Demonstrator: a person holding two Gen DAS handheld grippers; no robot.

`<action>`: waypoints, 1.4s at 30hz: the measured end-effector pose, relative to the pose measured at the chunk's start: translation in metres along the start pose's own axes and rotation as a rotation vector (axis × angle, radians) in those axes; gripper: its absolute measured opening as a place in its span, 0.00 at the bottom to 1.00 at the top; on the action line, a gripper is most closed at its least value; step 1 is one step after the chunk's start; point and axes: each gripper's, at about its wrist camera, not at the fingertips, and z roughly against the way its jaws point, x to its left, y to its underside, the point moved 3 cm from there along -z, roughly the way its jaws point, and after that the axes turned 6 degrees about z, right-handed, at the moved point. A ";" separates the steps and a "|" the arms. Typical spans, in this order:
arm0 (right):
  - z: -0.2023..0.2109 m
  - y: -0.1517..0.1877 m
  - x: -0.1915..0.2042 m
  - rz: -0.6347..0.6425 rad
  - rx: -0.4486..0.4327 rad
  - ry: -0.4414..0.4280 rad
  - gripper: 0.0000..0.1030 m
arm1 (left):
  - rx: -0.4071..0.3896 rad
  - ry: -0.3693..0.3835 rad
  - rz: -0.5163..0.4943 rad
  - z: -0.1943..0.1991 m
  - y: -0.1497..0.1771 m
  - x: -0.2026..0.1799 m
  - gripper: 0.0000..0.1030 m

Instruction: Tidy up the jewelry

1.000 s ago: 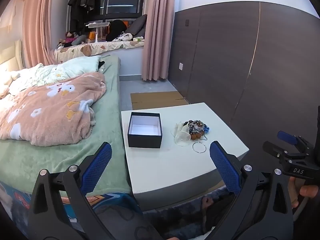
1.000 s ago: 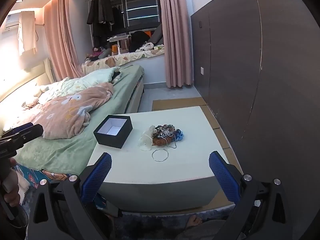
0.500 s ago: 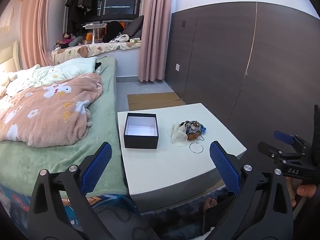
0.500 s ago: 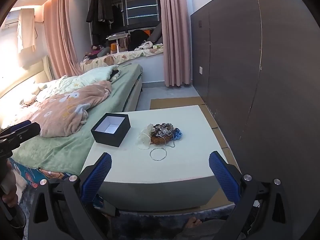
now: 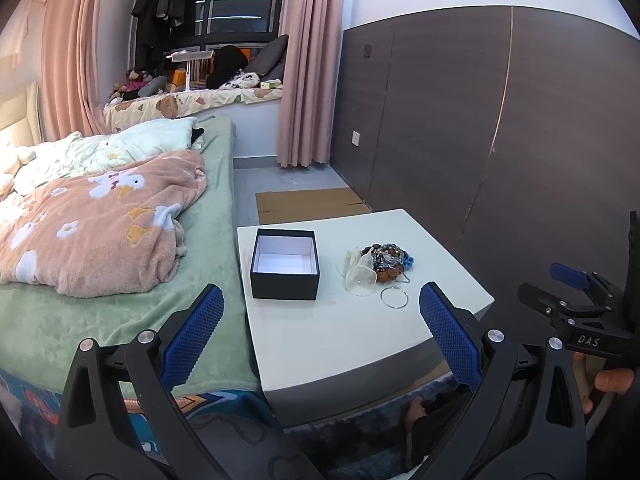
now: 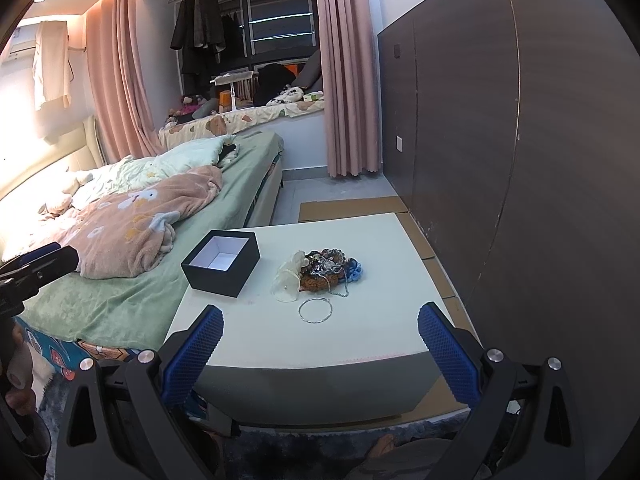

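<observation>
I see both tools held short of the white table (image 5: 352,340), nothing touched. Left gripper (image 5: 320,332): jaws spread wide, nothing between them. Right gripper (image 6: 320,344): same, wide apart and bare.

Landmark is the black box (image 5: 285,264), lid off, white inside, sitting on the table's bed-side half. In the left view its long axis runs roughly away from the camera; in the right view it sits skewed, one corner toward me.

Jewelry pile (image 5: 382,263) lies on the table on the wall side of the box, apart from it: tangled beads, a chain, something blue at the far edge. A pale translucent piece (image 5: 360,276) touches the pile on the box-facing side. Silver hoop (image 6: 315,310) lies flat just beside the pile, on the near side, separate from the box. A chain end (image 6: 340,289) trails from the pile toward the hoop.
</observation>
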 end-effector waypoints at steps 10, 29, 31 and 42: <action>0.005 0.000 -0.001 -0.003 -0.006 0.004 0.93 | 0.016 0.018 0.022 0.001 -0.003 0.002 0.95; 0.007 0.001 0.006 0.012 0.004 0.005 0.93 | 0.004 0.016 0.006 0.013 -0.007 0.006 0.95; 0.008 0.002 0.007 0.006 -0.001 0.013 0.93 | -0.001 0.014 0.007 0.013 -0.006 0.001 0.95; 0.011 0.006 0.009 -0.011 0.004 0.013 0.93 | -0.001 0.004 0.022 0.020 -0.005 0.003 0.95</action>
